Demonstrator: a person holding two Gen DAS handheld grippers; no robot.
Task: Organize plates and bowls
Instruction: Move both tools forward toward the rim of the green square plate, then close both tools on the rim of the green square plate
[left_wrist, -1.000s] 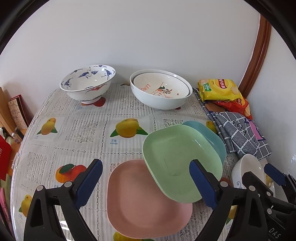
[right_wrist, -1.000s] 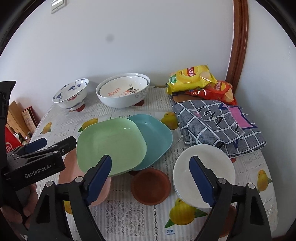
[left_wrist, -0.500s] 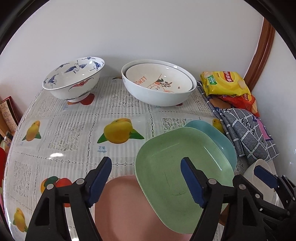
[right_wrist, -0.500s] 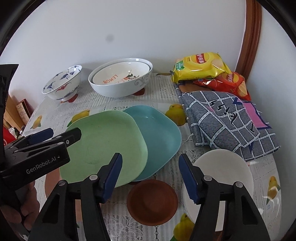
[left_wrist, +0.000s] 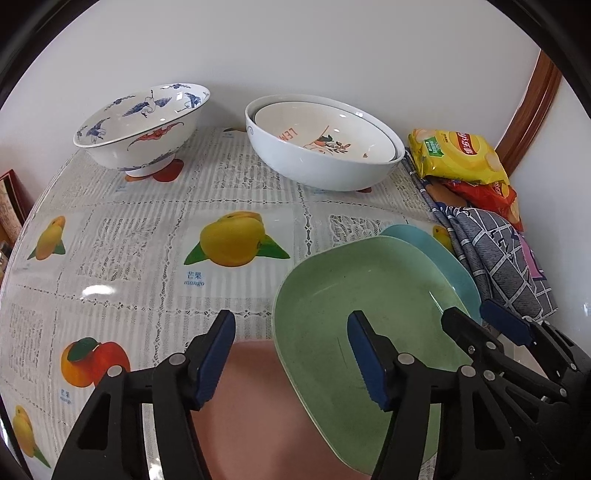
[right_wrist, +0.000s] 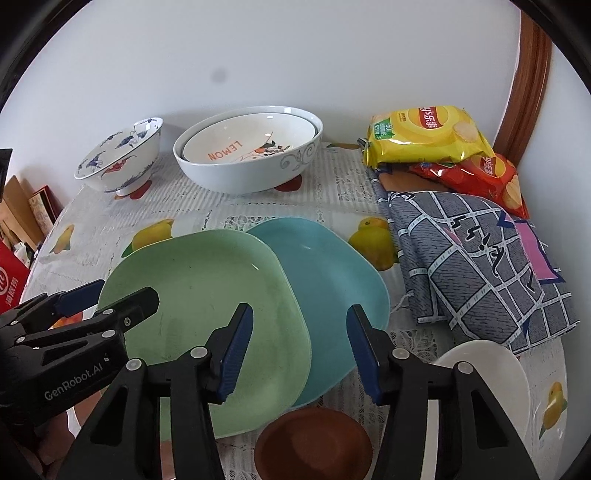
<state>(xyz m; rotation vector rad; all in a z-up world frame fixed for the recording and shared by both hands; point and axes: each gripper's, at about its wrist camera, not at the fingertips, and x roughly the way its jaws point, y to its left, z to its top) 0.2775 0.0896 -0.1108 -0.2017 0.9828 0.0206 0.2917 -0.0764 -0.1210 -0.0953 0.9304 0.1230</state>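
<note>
A green plate (left_wrist: 365, 306) (right_wrist: 207, 306) leans over a pink plate (left_wrist: 251, 417) and overlaps a teal plate (right_wrist: 332, 291) (left_wrist: 439, 254). My left gripper (left_wrist: 291, 354) is open and empty over the green plate's left edge. My right gripper (right_wrist: 299, 350) is open and empty over the seam of the green and teal plates. A brown saucer (right_wrist: 314, 443) and a white bowl (right_wrist: 491, 380) lie near the front. Two nested white bowls (left_wrist: 325, 144) (right_wrist: 251, 151) and a blue-patterned bowl (left_wrist: 144, 125) (right_wrist: 122, 155) stand at the back.
Yellow and red chip bags (right_wrist: 424, 136) (left_wrist: 458, 155) and a grey checked cloth (right_wrist: 476, 266) (left_wrist: 498, 262) lie at the right by a wooden door frame (right_wrist: 528, 74). Boxes (right_wrist: 14, 236) stand beyond the left edge of the fruit-print tablecloth (left_wrist: 147, 240).
Both grippers moved forward and lower toward the plates, and their jaws narrowed somewhat. The plates and bowls have not moved.
</note>
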